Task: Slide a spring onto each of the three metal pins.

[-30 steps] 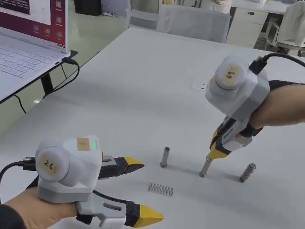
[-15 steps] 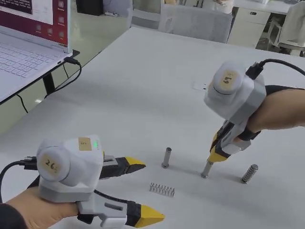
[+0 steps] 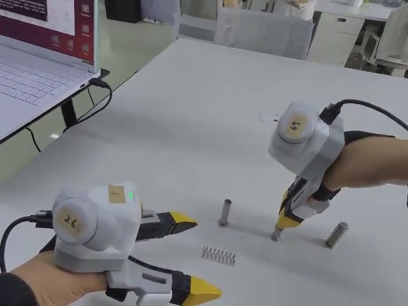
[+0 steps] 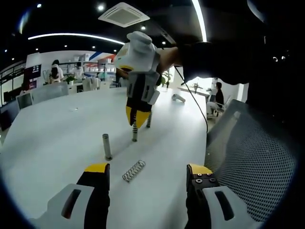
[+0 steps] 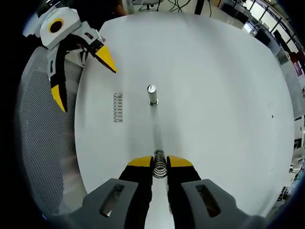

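Note:
Three metal pins stand on the white table [image 3: 191,127]. My right gripper [image 3: 288,221] is shut on a spring [image 5: 160,168] that sits over the middle pin [image 3: 276,234], close to the table. The pin to the right [image 3: 336,234] wears a spring. A bare pin [image 3: 225,212] [image 5: 152,94] [image 4: 106,146] stands to the left. A loose spring [image 3: 218,255] [image 4: 133,171] [image 5: 117,107] lies flat in front of it. My left gripper [image 3: 197,258] [image 4: 148,169] hovers open at the near left, its jaws pointing at the loose spring with nothing between them.
An open laptop [image 3: 38,64] sits on a desk at the far left, with a black cable [image 3: 95,102] hanging by the table edge. A small white label [image 3: 268,116] lies farther back. Chairs [image 3: 255,29] stand behind the table.
My right gripper has come down along the middle pin with the spring, so less of the pin shows below it. The left gripper has barely moved.

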Demonstrator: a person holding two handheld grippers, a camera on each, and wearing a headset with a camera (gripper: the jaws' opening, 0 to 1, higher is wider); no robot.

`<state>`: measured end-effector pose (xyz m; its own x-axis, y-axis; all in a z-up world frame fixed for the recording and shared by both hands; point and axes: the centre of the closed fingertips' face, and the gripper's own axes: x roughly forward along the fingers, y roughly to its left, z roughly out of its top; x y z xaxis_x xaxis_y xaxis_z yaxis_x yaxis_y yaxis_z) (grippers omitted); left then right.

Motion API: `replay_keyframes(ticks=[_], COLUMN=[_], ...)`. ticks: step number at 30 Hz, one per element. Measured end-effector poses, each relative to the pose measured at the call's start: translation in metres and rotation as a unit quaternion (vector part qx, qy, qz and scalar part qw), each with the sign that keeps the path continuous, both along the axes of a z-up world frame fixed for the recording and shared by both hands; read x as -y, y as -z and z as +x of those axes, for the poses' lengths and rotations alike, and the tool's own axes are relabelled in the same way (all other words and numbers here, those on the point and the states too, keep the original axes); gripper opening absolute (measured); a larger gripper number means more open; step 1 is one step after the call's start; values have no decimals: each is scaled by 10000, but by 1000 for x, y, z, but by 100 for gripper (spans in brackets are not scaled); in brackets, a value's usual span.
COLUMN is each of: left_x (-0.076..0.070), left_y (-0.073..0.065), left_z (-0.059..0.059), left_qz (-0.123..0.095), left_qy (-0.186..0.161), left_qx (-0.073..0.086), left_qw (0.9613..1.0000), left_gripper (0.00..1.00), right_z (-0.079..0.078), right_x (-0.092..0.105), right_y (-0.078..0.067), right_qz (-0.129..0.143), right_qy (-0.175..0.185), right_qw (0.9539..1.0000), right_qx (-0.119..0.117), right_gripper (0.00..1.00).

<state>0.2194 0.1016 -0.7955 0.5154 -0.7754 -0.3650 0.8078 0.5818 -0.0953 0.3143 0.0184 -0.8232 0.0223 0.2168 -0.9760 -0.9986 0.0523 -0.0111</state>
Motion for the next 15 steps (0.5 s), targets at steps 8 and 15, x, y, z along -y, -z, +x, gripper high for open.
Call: replay_keyframes(ticks=[8, 15], left_x=[-1, -1], left_y=[0, 1], left_z=[-1, -2], left_qz=[21, 20], left_qy=[-10, -29], left_qx=[-7, -9], left_qw=[10000, 10000], left_gripper=[60, 60], right_z=[0, 0], right_x=[0, -1], right_y=[11, 18], right_qz=[-14, 3], right_qy=[37, 52], right_qw=[10000, 10000], right_qx=[11, -12], right_gripper=[9, 9])
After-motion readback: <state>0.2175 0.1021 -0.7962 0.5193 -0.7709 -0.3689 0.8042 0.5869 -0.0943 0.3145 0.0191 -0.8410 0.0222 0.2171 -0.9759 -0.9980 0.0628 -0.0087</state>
